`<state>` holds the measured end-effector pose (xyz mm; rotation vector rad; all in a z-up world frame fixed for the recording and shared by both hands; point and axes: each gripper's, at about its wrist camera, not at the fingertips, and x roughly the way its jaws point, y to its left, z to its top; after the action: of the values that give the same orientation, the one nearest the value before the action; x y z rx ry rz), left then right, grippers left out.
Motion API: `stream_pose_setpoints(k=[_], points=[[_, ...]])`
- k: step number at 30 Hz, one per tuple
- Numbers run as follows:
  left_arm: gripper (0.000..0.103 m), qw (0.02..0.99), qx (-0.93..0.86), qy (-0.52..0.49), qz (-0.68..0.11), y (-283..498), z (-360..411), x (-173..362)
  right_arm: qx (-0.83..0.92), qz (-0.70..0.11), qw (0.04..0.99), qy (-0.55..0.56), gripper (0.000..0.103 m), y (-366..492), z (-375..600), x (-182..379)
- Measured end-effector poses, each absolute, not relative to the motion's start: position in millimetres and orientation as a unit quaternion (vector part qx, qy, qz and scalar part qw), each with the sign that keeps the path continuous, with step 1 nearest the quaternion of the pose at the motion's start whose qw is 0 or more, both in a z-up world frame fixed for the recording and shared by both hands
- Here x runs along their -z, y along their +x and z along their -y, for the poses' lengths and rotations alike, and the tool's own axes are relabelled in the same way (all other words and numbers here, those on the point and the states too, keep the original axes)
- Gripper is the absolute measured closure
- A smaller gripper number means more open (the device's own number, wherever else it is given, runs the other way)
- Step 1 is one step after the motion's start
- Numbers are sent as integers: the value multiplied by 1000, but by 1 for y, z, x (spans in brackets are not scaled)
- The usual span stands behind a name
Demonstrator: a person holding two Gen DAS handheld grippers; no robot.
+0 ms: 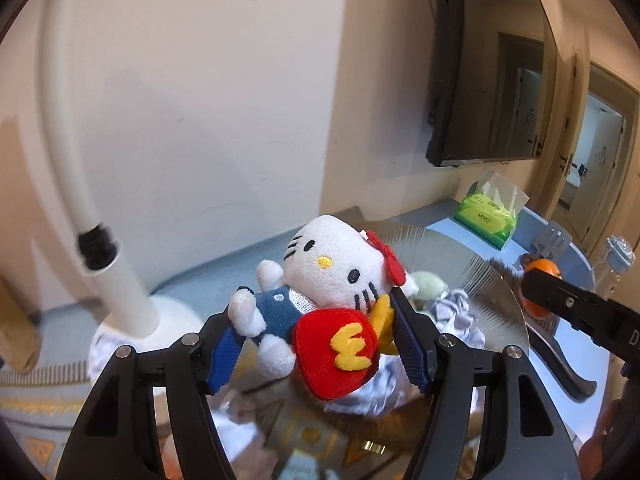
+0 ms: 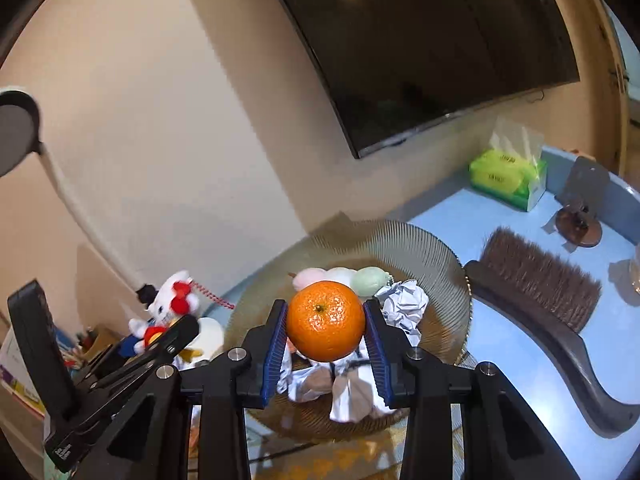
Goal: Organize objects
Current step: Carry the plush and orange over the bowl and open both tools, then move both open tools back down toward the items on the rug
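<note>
My left gripper (image 1: 316, 340) is shut on a white Hello Kitty plush (image 1: 320, 276) with a red bow and a red pouch, held in the air over the ribbed glass bowl (image 1: 492, 292). My right gripper (image 2: 325, 334) is shut on an orange (image 2: 325, 326), held above the same bowl (image 2: 424, 248). The bowl holds crumpled paper (image 2: 402, 300) and pale round soft items (image 2: 368, 280). The plush and left gripper also show in the right wrist view (image 2: 168, 312), to the left. The orange and right gripper show in the left wrist view (image 1: 540, 276), to the right.
A blue table (image 2: 520, 360) carries a brown brush (image 2: 540, 292), a green tissue pack (image 2: 508, 176), a small brown stand (image 2: 580, 228) and a clear bottle (image 1: 616, 260). A white lamp stem (image 1: 116, 276) rises at left. A dark TV (image 2: 420, 40) hangs on the wall.
</note>
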<state>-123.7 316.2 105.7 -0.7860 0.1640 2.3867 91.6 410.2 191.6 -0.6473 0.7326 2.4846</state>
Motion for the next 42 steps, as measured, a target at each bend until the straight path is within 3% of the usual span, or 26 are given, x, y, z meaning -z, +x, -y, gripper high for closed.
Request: stream_pose_setpoints(k=[3,4,5,6,15,20,22,26,30,35,37,39,42], points=[[24,323,-893,-305,-71,-129,-327,-105,-902,-274,243,-231,62,84,-419,-191],[24,322,-892,-311,-69,-130,-326,-105,-901,-271,243,-234,57,80,-423,-190],[24,325,-889,-317,-63,-131,-320,-104,-897,-270,255,-239,43,80,-425,-188],[24,328,-887,-320,-58,-130,-314,-105,-894,-273,264,-236,40,84,-426,-186],[23,280,-916,-286,-37,-87,-199,-142,-902,-266,236,-244,40,111,-395,-185],[2,214,-945,-248,-23,-59,-118,-177,-921,-244,165,-256,39,108,-343,-191],[1,167,-956,-240,-17,-51,-94,-179,-922,-236,139,-275,38,102,-321,-183],[1,118,-953,-279,5,-55,-57,-143,-912,-213,111,-333,38,83,-281,-141],[2,114,-936,-332,22,-73,-53,-70,-914,-160,105,-357,38,69,-251,-108],[2,131,-925,-357,16,-80,-64,-15,-914,-119,135,-365,38,66,-238,-85],[7,132,-922,-364,-1,-79,-69,-13,-913,-126,145,-360,34,67,-244,-85],[7,127,-929,-348,-8,-72,-72,-16,-908,-143,149,-365,24,68,-252,-82],[7,131,-931,-340,-23,-65,-76,-18,-904,-167,151,-363,24,68,-263,-81]])
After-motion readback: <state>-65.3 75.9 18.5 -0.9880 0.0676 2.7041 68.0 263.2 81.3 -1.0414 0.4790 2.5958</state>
